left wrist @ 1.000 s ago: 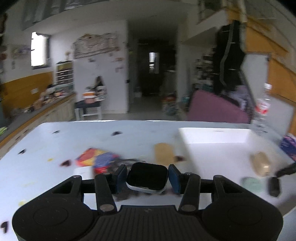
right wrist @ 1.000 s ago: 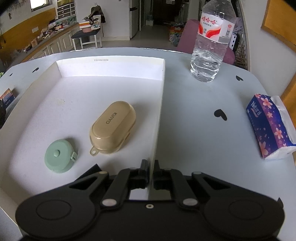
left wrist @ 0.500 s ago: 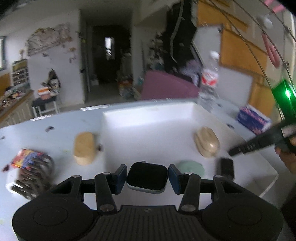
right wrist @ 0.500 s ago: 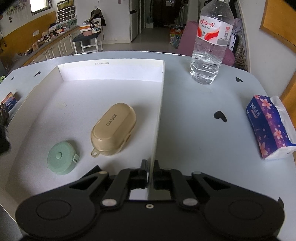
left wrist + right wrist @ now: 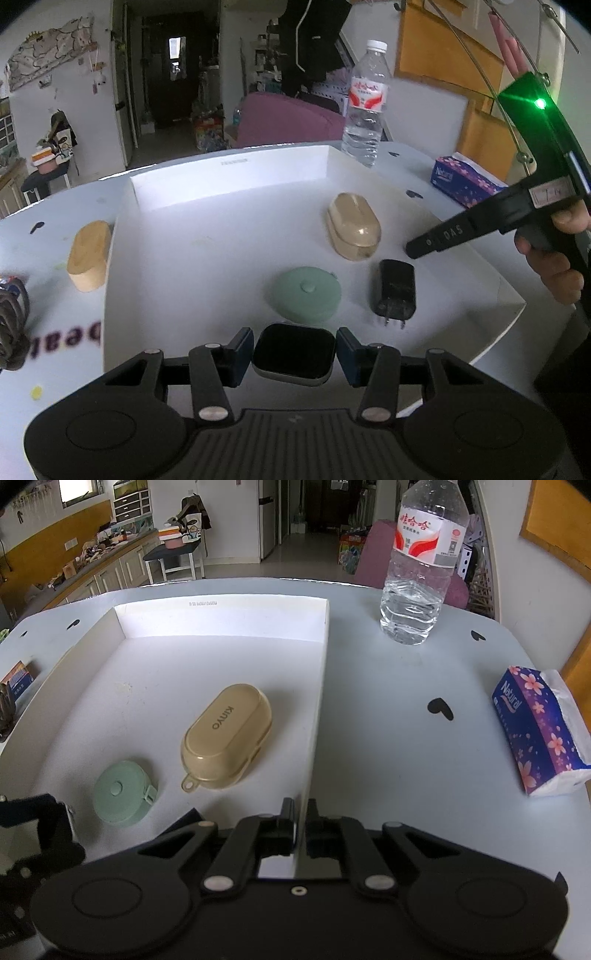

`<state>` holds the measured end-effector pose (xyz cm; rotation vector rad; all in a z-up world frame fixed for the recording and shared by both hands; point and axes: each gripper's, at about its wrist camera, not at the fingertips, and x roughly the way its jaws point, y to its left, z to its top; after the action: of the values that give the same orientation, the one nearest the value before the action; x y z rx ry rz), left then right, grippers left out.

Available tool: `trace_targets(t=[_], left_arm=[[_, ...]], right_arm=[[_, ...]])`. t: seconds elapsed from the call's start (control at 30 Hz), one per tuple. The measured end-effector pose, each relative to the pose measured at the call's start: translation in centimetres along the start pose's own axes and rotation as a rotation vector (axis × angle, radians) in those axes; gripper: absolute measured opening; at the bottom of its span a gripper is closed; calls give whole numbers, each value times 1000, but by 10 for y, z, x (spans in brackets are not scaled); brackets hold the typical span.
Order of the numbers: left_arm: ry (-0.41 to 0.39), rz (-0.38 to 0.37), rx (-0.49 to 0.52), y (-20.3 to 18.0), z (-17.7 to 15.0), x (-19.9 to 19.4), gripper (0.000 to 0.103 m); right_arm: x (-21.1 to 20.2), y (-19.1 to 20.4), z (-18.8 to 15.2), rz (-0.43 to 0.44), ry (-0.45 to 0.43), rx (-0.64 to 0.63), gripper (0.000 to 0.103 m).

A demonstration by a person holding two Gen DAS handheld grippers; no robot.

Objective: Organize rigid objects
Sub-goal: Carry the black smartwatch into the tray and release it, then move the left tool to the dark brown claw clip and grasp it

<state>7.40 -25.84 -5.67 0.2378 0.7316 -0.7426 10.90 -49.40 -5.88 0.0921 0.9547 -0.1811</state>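
The left hand-held gripper [image 5: 294, 356] is built of matte black plastic: two round discs flank a ribbed centre plate, and angled linkage arms are fastened with silver rivets. Its fingers [image 5: 242, 354] are faced with dark blue pads. The right hand-held gripper [image 5: 301, 825] shares the same black body, silver rivets and a small centre screw. Seen from the left wrist, its long black handle is marked with pale letters and a white label, and a green light is lit on top. A hand [image 5: 554, 254] is seen around the handle.

Dim indoor daylight, bright glare on the tray's far wall [image 5: 229, 181], fisheye bending and dark corners, soft shadows
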Motion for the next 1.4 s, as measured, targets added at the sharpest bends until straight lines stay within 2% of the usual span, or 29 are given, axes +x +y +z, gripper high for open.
trace_targets(t=[0.23, 0.27, 0.33, 0.7, 0.83, 1.03, 1.17, 1.4], left_arm=[[17, 9, 26, -8, 0, 3, 53], [17, 18, 30, -9, 0, 3, 62], [3, 17, 30, -9, 1, 0, 74], [-17, 19, 37, -13, 5, -7, 78], [-37, 19, 37, -12, 6, -15, 85], [-108, 28, 41, -8, 11, -40, 97], [-174, 88, 25, 4, 13, -63, 103], [-269, 221, -23, 38, 10, -95, 103]], right_arm=[[2, 0, -1, 0, 7, -1, 6], [2, 0, -1, 0, 7, -1, 6], [2, 0, 0, 1, 8, 0, 6], [2, 0, 0, 0, 9, -1, 6], [2, 0, 0, 0, 9, -1, 6], [2, 0, 0, 0, 9, 0, 6], [2, 0, 0, 0, 10, -1, 6], [2, 0, 0, 0, 10, -1, 6]])
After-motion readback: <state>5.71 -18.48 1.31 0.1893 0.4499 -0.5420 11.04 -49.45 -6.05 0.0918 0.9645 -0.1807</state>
